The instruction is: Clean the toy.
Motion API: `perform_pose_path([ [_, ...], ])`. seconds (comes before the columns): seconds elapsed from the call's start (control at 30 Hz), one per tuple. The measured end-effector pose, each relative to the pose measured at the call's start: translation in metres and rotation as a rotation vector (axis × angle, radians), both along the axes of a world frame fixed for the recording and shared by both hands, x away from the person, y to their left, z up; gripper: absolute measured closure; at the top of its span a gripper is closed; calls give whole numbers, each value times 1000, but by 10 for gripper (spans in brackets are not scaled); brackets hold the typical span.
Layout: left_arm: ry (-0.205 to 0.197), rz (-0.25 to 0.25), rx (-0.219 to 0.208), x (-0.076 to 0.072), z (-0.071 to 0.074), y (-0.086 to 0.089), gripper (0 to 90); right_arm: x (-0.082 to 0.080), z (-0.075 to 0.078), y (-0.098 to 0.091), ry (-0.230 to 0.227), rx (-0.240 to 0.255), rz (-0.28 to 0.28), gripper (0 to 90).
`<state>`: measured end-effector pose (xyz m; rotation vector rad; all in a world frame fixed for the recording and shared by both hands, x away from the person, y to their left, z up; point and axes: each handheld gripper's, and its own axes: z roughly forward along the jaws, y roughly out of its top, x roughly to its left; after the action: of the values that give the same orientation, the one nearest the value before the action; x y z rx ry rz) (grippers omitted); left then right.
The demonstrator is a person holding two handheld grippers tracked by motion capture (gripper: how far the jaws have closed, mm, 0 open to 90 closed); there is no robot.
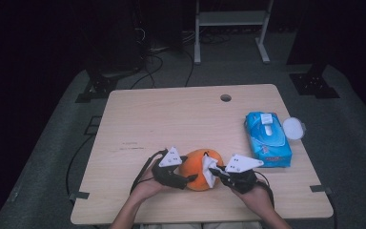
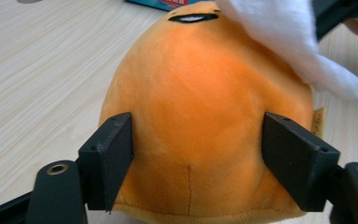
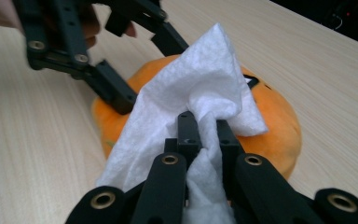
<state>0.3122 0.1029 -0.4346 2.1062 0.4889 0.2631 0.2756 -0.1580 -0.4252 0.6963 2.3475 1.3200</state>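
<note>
Plush (image 2: 205, 116): I steady it, left gripper (image 2: 198, 158) jaws straddling, not pinching; right gripper (image 3: 204, 135) clenched on wipe (image 3: 191, 93); I rub gently.

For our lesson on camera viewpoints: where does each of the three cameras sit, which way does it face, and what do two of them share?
High view: above the person's side, looking forward and down on the pale wooden table; forearms, both hands, left gripper, right gripper.
Left gripper view: rides the left gripper, facing the round orange plush toy between its jaws.
Right gripper view: rides the right gripper, shut on a white wipe.
Shared: toy and wipe appear in both gripper views.
</note>
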Motion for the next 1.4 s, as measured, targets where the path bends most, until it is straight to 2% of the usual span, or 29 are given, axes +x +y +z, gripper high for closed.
perform_pose_path([
  [0.03,1,10,-12,-1,4,2,210,2,0,-3,9,11,-14,849],
  [0.1,-26,2,-16,-3,10,3,206,6,-1,-11,15,20,-48,849],
  [0.2,-25,-24,31,-6,6,-3,262,6,-3,-15,22,20,-56,849],
  [0.27,-23,-19,45,-5,1,-6,288,0,-2,-8,0,-1,-31,849],
  [0.37,-22,-5,18,-3,-2,-6,306,-11,-1,7,-26,-13,63,848],
  [0.4,-28,-7,32,-3,0,-6,304,-14,-1,13,-44,-39,68,848],
  [0.43,-28,-3,29,-3,1,-5,296,-13,-2,17,-60,-67,65,848],
  [0.47,-24,11,18,-3,3,-3,276,-11,-1,16,-53,-63,59,849],
  [0.5,-20,18,8,-3,5,-1,244,-7,-1,11,-36,-38,39,849],
  [0.6,-18,21,-5,-4,6,2,248,-1,1,-3,-28,-14,-18,849],
  [0.67,-1,13,-3,-3,2,0,258,1,0,-10,-21,-21,-49,849],
  [0.73,-1,12,-1,-2,0,-2,258,-2,-1,-11,-27,-38,-48,850],
  [0.8,-12,23,9,-1,-2,-2,260,-8,-1,-6,-52,-62,-33,849],
  [0.83,-14,25,15,0,-2,-1,261,-10,-1,-3,-46,-51,-13,849],
  [0.87,-6,32,-2,1,-4,-1,261,-11,-2,0,-29,-30,18,849],
  [0.97,2,38,-6,2,-3,2,260,-11,-3,5,-30,-38,32,849],
  [1.07,1,44,-12,1,-1,4,250,-2,-1,-9,4,4,-16,849],
  [1.1,4,42,-15,1,-1,5,250,1,-2,-14,8,3,-36,849],
  [1.23,17,39,-16,3,-3,6,251,9,-9,-29,19,-17,-98,849],
  [1.27,18,40,-17,3,-3,6,251,10,-9,-31,13,-35,-111,849],
  [1.4,25,42,-23,4,-5,8,251,13,-13,-35,21,-68,-138,849],
])
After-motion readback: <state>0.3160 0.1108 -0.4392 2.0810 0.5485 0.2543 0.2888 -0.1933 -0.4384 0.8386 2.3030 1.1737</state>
